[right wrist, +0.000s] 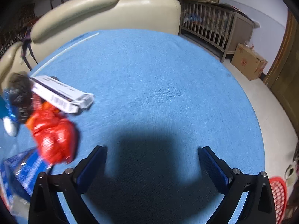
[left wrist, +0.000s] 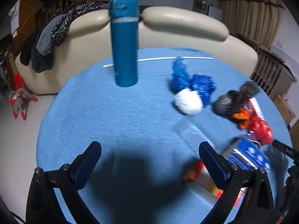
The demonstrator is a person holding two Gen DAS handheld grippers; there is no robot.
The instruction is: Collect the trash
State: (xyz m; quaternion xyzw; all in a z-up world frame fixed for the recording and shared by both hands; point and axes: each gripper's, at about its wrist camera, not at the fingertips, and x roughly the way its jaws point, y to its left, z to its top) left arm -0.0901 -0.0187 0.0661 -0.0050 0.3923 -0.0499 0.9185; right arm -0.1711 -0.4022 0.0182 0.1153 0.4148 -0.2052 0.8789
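The left gripper (left wrist: 150,155) is hanging over the round table (left wrist: 115,115), which is wearing a soft blue cloth with a fine woven texture, and its two dark blue ribbed fingers (left wrist: 87,160) are standing wide apart with nothing between them. The right gripper (right wrist: 152,158) is doing the same over a bare part of the cloth, its jaws spread and holding nothing. The trash is lying in a loose group on the right side in the left wrist view: two crumpled shiny blue wrappers (left wrist: 190,80), a white crumpled paper ball (left wrist: 188,101) touching them on the near side, a wrinkled black plastic bag (left wrist: 235,100) further right, then a small orange scrap (left wrist: 242,117) and a glossy red crumpled bag (left wrist: 261,130). Nearer to the left gripper a blue printed carton (left wrist: 248,155) is sitting just beside the right finger, and a flat red and orange package (left wrist: 201,177) is lying partly behind that finger; both are blurred. In the right wrist view the same pile is lying at the left, with a long white rectangular box (right wrist: 61,95) resting against the red bag. A tall teal cylinder bottle (left wrist: 124,43) with a matte surface is standing upright on the far left part, and a thin white stick (left wrist: 158,59) is lying behind it near the far edge. A cream leather sofa (left wrist: 186,24) is curving behind the table.
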